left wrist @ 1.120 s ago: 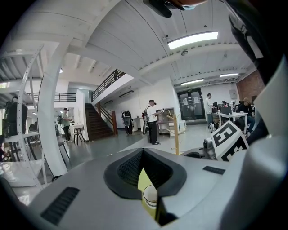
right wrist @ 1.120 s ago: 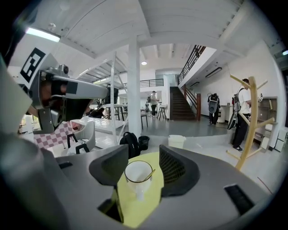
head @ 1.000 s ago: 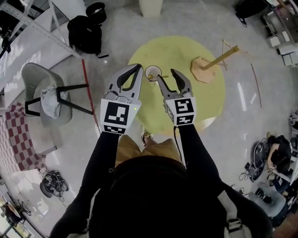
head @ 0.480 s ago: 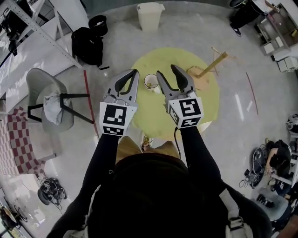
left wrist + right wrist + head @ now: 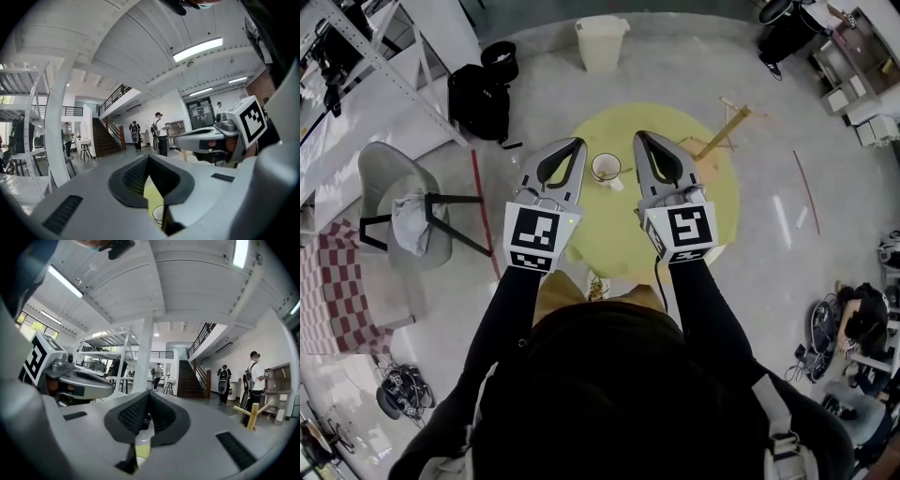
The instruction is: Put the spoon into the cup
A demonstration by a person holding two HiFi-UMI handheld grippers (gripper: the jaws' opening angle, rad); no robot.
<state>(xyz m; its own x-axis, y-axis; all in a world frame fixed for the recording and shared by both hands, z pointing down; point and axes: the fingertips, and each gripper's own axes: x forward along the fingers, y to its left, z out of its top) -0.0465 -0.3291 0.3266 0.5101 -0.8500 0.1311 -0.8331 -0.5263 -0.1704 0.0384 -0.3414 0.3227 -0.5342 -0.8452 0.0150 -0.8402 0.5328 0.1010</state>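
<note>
The left gripper (image 5: pixel 577 144) and the right gripper (image 5: pixel 641 139) both have their jaws shut tight, with nothing in them. The cup (image 5: pixel 606 168) sits on the yellow table (image 5: pixel 714 201), down below and between the two jaw tips. The spoon looks like it is inside the cup — too tiny to be sure — so I think the job is done.

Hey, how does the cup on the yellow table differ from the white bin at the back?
The cup is small and round; the bin is bigger and squarish. The cup stands on the yellow table; the bin stands on the grey floor. Both are pale, upright and open-topped.
</note>
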